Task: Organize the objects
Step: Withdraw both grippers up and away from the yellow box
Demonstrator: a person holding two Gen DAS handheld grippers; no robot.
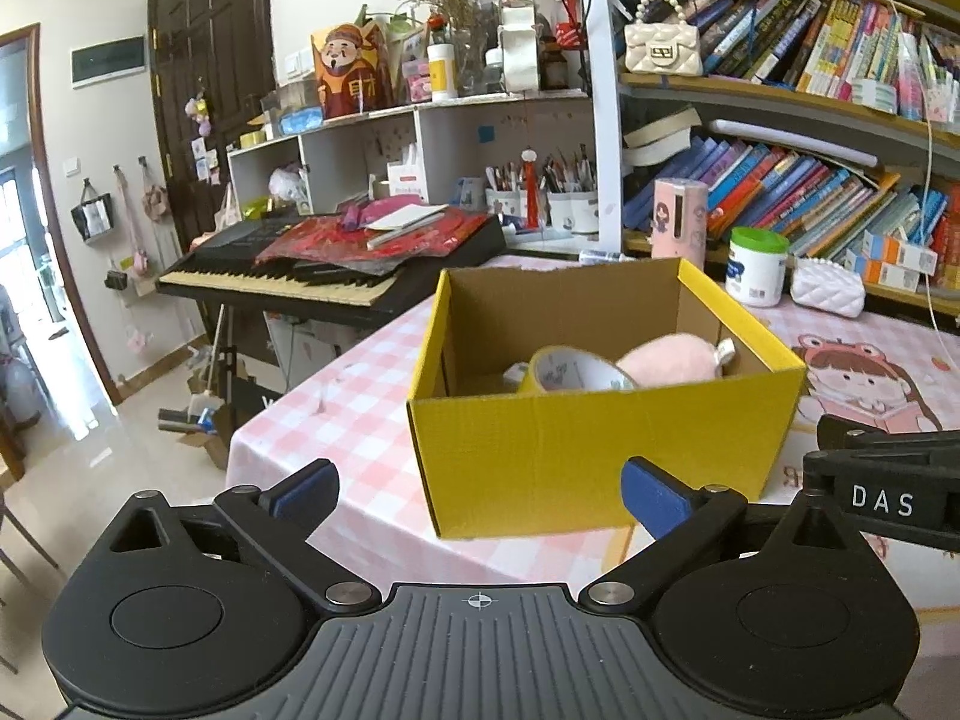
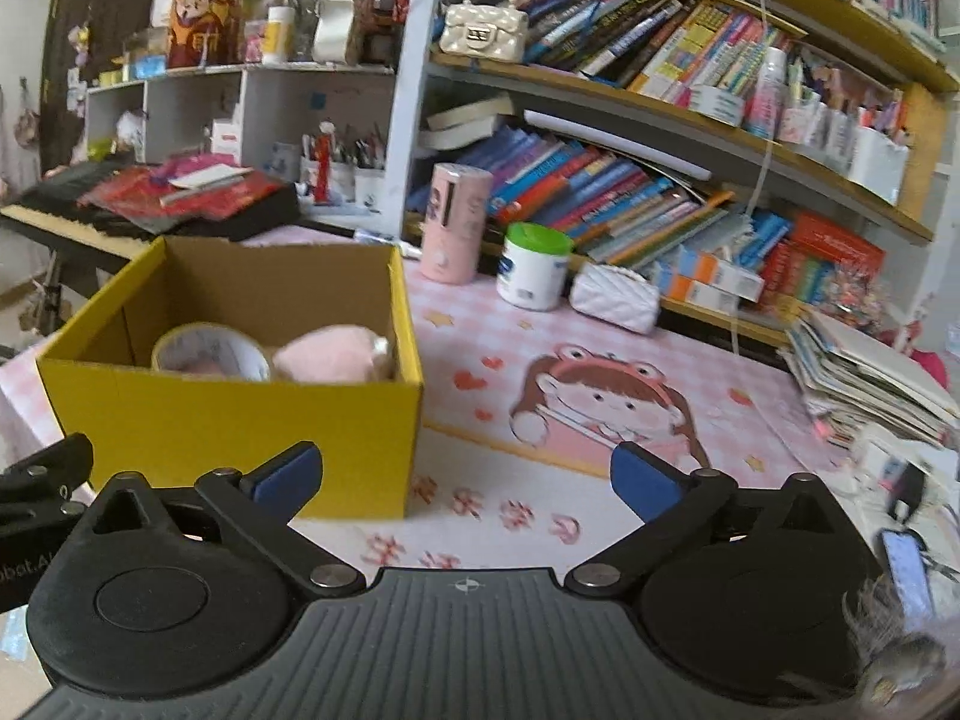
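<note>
From the left wrist view, the left gripper (image 1: 480, 495) hangs with its blue-padded fingers (image 1: 651, 495) spread wide and nothing between them. Straight ahead of it, a little beyond the fingertips, stands the open yellow cardboard box (image 1: 600, 450) on the pink checked tablecloth (image 1: 336, 414). Inside the box lie a roll of yellowish packing tape (image 1: 576, 371) and, touching it on the right, a soft pink plush item (image 1: 669, 360). Part of the other black gripper (image 1: 882, 480) shows at the right edge, beside the box's right corner.

From the right wrist view, the right gripper (image 2: 465, 477) is likewise released, jaws wide apart and empty. The yellow box (image 2: 240, 420) stands ahead and to the left, its near right corner between the fingertips; the tape roll (image 2: 210, 354) and the plush item (image 2: 333, 354) rest side by side inside. To the right of the box the cloth bears a cartoon girl print (image 2: 606, 402).
</note>
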